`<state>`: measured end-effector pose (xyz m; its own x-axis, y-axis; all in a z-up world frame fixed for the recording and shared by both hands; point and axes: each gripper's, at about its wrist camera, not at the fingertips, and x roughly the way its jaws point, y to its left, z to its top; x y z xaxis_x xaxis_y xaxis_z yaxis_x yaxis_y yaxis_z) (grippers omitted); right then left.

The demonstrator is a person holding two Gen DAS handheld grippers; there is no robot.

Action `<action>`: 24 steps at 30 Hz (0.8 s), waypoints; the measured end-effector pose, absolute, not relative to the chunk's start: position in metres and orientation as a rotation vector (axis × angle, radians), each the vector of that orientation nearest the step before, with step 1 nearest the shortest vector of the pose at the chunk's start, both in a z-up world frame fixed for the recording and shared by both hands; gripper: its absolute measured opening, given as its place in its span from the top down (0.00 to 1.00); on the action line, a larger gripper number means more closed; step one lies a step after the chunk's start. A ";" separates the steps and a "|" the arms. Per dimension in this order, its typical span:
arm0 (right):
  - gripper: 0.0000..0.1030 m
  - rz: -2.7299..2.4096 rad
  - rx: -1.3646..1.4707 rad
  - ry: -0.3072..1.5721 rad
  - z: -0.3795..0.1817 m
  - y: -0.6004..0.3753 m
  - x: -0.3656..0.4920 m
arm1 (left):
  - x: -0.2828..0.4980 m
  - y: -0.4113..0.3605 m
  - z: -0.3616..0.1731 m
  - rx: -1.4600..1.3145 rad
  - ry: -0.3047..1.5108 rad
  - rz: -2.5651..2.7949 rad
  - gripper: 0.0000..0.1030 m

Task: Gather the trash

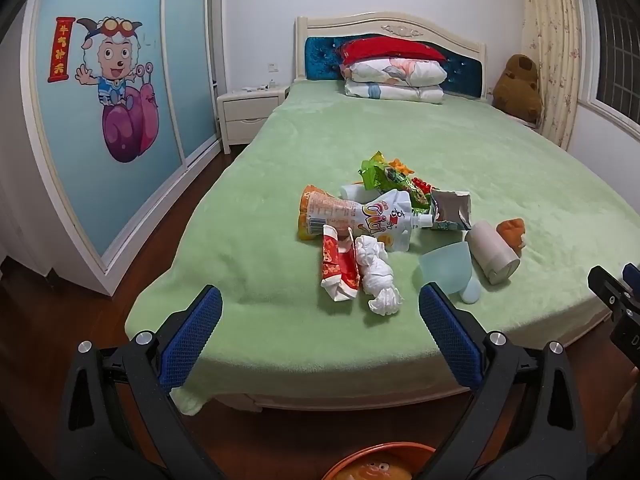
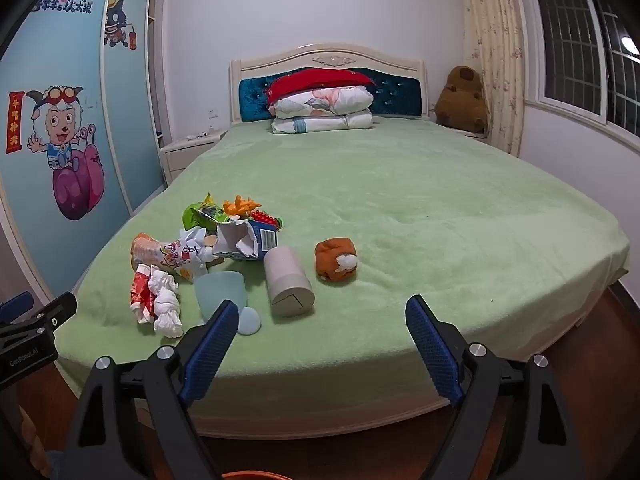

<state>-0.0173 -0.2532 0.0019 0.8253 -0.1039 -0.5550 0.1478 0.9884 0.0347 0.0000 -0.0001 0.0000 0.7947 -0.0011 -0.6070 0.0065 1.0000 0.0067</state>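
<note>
Both wrist views look forward and downward from the foot of the bed [image 1: 280, 140], left view offset leftward; both share the trash pile [image 2: 192, 256] and headboard [image 2: 328, 56].

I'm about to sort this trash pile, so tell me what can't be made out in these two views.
- Orange bin: cut off by the bottom edge in both views; contents unseen.
- Blue cup: in the right view, the right claw's finger covers its stem.
- Green wrappers: heaped behind the pouch; print too small to read.
- Nightstand items: too small.
</note>
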 end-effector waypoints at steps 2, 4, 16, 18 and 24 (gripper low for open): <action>0.18 -0.134 0.076 0.585 0.002 -0.253 -0.017 | 0.000 0.000 0.000 0.006 0.649 -0.004 0.07; 0.18 -0.133 0.079 0.586 0.002 -0.254 -0.017 | 0.000 0.000 0.000 0.006 0.648 -0.003 0.07; 0.18 -0.133 0.092 0.582 0.005 -0.260 -0.017 | -0.002 -0.005 0.001 -0.001 0.654 0.001 0.07; 0.18 -0.136 0.093 0.580 0.006 -0.257 -0.017 | -0.002 -0.005 0.001 -0.001 0.655 -0.002 0.07; 0.18 -0.140 0.091 0.579 0.007 -0.257 -0.016 | 0.001 0.002 -0.003 -0.010 0.658 -0.002 0.07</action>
